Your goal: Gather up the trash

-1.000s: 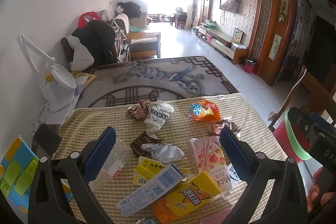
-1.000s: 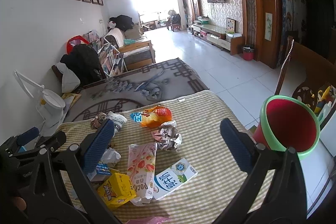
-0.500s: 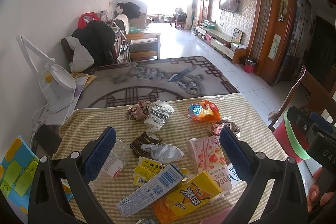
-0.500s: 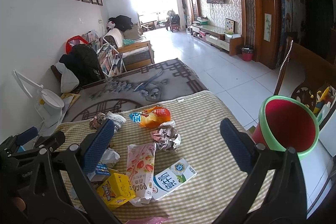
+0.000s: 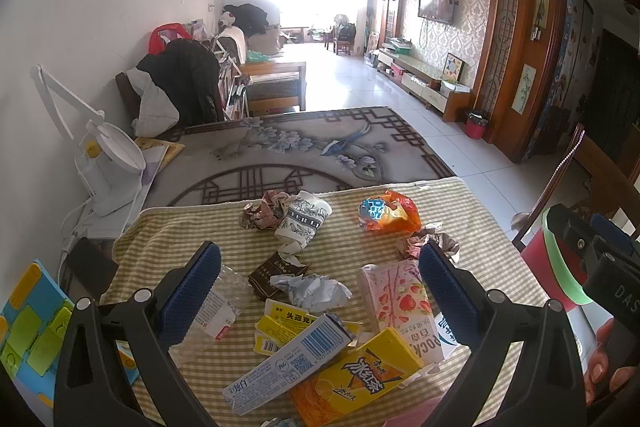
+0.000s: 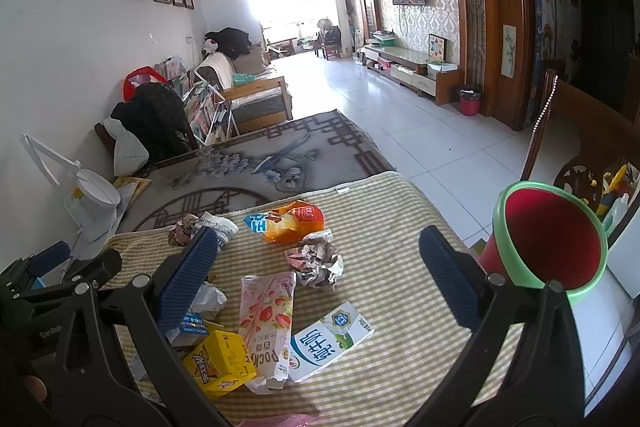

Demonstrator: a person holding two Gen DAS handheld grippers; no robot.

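Yellow-striped cloth (image 6: 400, 227) carries the scattered trash; none of it is collected yet, to judge by the bare inside of the red bin (image 6: 548, 239) with its green rim, which stands just off the cloth's edge, ahead and to the right of your right gripper (image 6: 318, 275). Both tools hover above the litter, jaws spread wide and holding nothing. Beneath and slightly ahead of the right gripper lie the crumpled paper ball (image 6: 318, 263), the pink snack packet (image 6: 266, 315) and the flattened milk carton (image 6: 330, 339); the orange crisp bag (image 6: 290, 223) lies farther ahead. Your left gripper (image 5: 318, 291) hangs over a white tissue wad (image 5: 312, 291), a blue-white box (image 5: 288, 363) and a yellow drink carton (image 5: 356, 375).

Begin with whatever lies nearest the bin. The paper ball is bulky and should suit a pinch across its middle. Flat cartons probably need a fingertip slid under one edge; pressing straight down may only bunch the cloth. Lift clear of neighbouring pieces before swinging right.
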